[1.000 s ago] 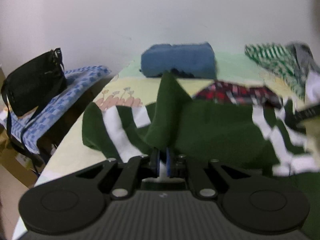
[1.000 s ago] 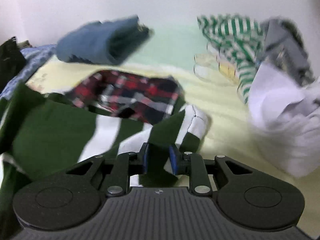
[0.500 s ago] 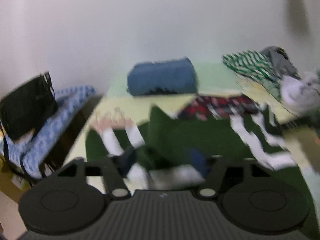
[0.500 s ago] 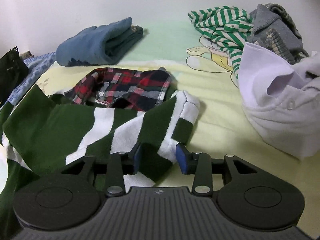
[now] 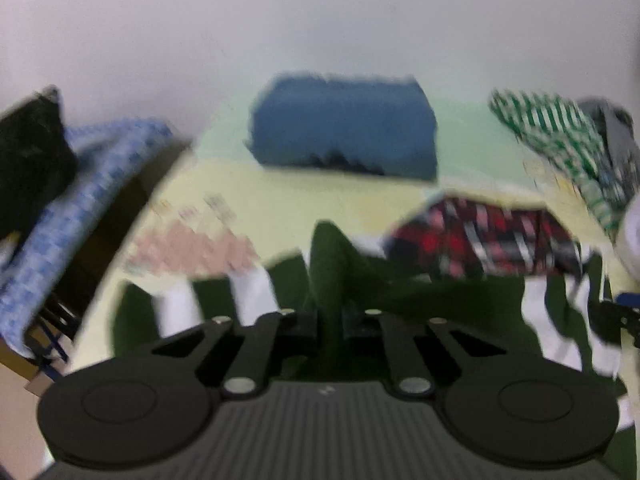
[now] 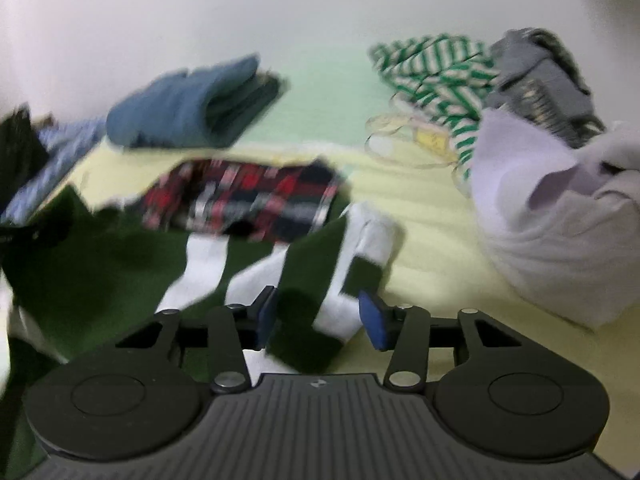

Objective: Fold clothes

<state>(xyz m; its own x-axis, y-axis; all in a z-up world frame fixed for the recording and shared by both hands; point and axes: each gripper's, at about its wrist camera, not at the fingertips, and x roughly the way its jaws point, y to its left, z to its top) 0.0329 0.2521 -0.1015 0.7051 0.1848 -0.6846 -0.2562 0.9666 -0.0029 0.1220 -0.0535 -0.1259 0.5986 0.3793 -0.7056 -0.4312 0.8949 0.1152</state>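
the green and white striped sweater (image 5: pixel 440 296) fills the lower centre of the left wrist frame, on the bed (image 5: pixel 304 200). the left gripper (image 5: pixel 330 320) pinches a raised fold, likely to carry it over. the right gripper (image 6: pixel 316 316), lower centre, gapes around a sleeve.

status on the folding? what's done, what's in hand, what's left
Done: one folded blue garment sits at the back of the bed. In hand: the green-and-white striped top; the left tongs are shut on a ridge of it, and the right tongs are open around its striped edge. Left: the plaid shirt, green striped shirt, grey garment and white shirt all lie unfolded.
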